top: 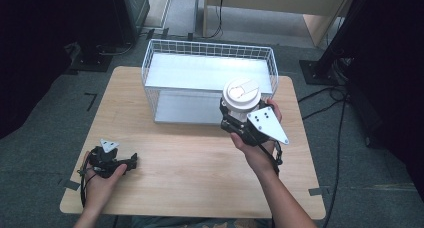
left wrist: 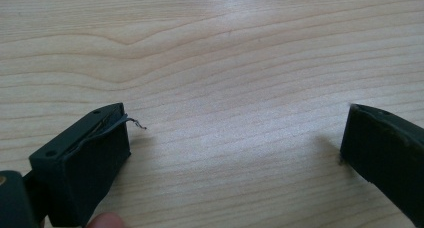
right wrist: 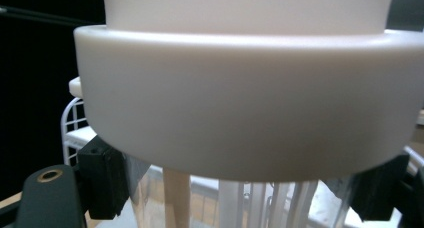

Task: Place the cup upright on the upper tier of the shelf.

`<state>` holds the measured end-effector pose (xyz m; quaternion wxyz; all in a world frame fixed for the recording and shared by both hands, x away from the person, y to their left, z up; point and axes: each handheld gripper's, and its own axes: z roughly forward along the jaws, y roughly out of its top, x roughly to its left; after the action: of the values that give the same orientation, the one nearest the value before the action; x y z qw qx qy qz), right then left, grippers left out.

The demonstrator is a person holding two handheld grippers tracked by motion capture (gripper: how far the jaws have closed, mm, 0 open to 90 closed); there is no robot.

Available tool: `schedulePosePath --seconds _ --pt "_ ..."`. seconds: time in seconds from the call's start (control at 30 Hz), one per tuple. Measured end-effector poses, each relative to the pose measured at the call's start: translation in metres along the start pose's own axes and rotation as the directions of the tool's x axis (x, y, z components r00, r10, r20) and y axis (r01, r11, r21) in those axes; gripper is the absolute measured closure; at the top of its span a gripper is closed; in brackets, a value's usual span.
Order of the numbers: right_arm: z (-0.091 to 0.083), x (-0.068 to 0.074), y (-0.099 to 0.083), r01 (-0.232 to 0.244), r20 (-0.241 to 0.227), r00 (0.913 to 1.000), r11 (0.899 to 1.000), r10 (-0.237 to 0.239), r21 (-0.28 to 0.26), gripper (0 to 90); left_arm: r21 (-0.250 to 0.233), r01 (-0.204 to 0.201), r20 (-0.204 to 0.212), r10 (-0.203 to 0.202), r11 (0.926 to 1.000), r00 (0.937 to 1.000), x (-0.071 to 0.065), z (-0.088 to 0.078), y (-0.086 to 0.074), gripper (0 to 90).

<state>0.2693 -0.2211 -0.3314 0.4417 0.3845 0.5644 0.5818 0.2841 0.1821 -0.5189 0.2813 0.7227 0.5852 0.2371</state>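
I have my right gripper (top: 239, 119) clamped on a clear plastic cup with a broad white lid (top: 241, 94), the jaws pressing the transparent wall just under the lid's rim, and I hold it up just in front of the white wire basket (top: 165, 48) that stands at the far side of the pale wooden table (top: 190, 163). My left gripper (top: 125, 164) lies on the table near its front left corner, jaws spread wide with only bare wood between them.

What worries me is the grip itself. The wall is thin and see-through, so I judge it will flex: too much squeeze could buckle it and pop the lid loose, too little and the cup could slide down through the jaws. The basket's front rim is close to the cup; if I carry it over too low, the base may catch the wire and tip the cup. I cannot tell whether anything is inside
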Motion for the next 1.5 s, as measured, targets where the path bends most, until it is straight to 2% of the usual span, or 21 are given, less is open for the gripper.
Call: schedulePosePath --seconds 0.2,0.4,0.6,0.8,0.9,1.17,1.23,1.3,1.5 --pt "0.019 -0.008 0.009 -0.004 0.025 0.9997 0.999 0.005 -0.032 16.1 -0.002 0.0 0.0 0.0 1.0 1.0 0.0 0.0 0.0 0.0" --pt "0.034 -0.011 0.016 0.003 0.042 0.9991 0.999 -0.001 -0.039 16.0 -0.001 0.0 0.0 0.0 1.0 1.0 0.0 0.0 0.0 0.0" --pt "0.056 -0.018 0.026 0.007 0.087 0.9962 0.999 -0.003 -0.042 16.0 -0.002 0.0 0.0 0.0 1.0 1.0 0.0 0.0 0.0 0.0" --pt "0.071 -0.026 0.028 0.012 0.11 0.9939 0.999 -0.008 -0.034 16.0 -0.002 0.0 0.0 0.0 1.0 1.0 0.0 0.0 0.0 0.0" --pt "0.079 -0.031 0.027 -0.001 0.124 0.9922 1.0 0.004 -0.022 16.0 -0.002 0.0 0.0 0.0 1.0 1.0 0.0 0.0 0.0 0.0" --pt "0.104 -0.044 0.029 -0.002 0.148 0.989 1.0 0.006 -0.028 16.0 -0.002 0.0 0.0 0.0 1.0 1.0 0.0 0.0 0.0 0.0" --pt "0.11 -0.047 0.027 -0.016 0.161 0.9869 1.0 0.019 -0.019 16.0 -0.003 0.001 0.0 -0.001 1.0 1.0 0.0 0.0 0.0 0.0" --pt "0.119 -0.053 0.027 -0.056 0.168 0.9842 0.998 0.056 -0.003 16.0 -0.003 0.001 0.0 -0.001 1.0 1.0 0.0 0.0 0.0 0.0" --pt "0.133 -0.061 0.029 -0.062 0.188 0.9804 0.998 0.06 0.003 16.0 -0.001 0.002 0.0 -0.002 1.0 1.0 0.0 0.0 0.0 0.0"
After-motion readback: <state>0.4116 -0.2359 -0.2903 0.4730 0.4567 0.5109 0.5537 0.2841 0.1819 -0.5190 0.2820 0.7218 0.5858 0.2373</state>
